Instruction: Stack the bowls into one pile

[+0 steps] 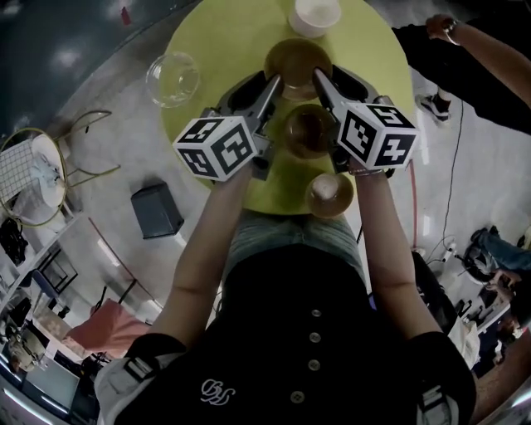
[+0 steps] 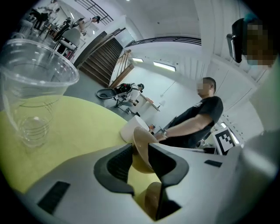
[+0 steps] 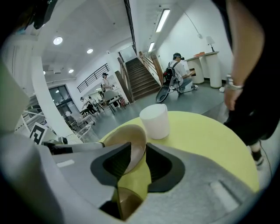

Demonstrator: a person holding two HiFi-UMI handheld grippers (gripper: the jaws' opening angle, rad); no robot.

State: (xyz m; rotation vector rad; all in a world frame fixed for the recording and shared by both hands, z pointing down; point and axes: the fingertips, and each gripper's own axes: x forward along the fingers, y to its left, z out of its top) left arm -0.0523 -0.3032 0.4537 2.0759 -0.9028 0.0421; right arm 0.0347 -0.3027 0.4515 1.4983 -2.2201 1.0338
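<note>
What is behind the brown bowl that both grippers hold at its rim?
A white bowl stands behind the brown bowl on the yellow table. In the left gripper view the brown bowl covers its right part, so only its left side shows there.

Overhead looking down, two low, sharing bowl [image 1: 297, 65]

Surface [image 1: 224, 37] bare upper left of centre. Obstacles: clear bowl [image 1: 172, 79] left edge, white cup [image 1: 314, 15] top, brown bowl [image 1: 309, 130] centre.
</note>
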